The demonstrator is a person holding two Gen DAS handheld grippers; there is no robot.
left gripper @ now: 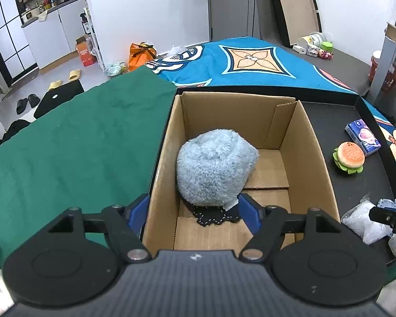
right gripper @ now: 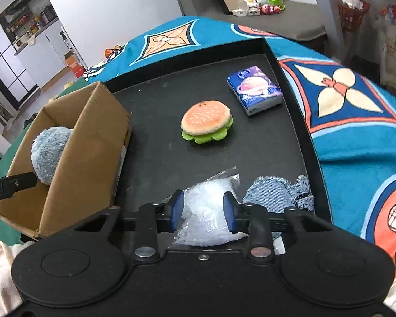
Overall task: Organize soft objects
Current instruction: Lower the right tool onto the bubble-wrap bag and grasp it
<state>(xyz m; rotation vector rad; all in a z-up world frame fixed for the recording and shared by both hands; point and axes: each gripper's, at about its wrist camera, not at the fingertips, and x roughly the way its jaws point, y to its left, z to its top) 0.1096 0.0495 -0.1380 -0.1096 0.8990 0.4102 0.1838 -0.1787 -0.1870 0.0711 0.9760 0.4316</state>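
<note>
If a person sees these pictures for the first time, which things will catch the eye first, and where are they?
A fluffy grey-blue plush sits inside the open cardboard box, on a small black piece, with the left gripper open just above it. Right of the box, on the black tray, lie a plush hamburger and a blue tissue pack. Nearer, the right gripper has a clear plastic bag between its fingers, beside a denim piece.

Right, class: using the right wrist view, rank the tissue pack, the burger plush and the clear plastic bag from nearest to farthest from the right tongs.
1. Clear plastic bag: between the right tongs' blue pads, at the tray's near edge.
2. Burger plush: mid-tray, straight ahead.
3. Tissue pack: farther back, toward the tray's right rim.
</note>
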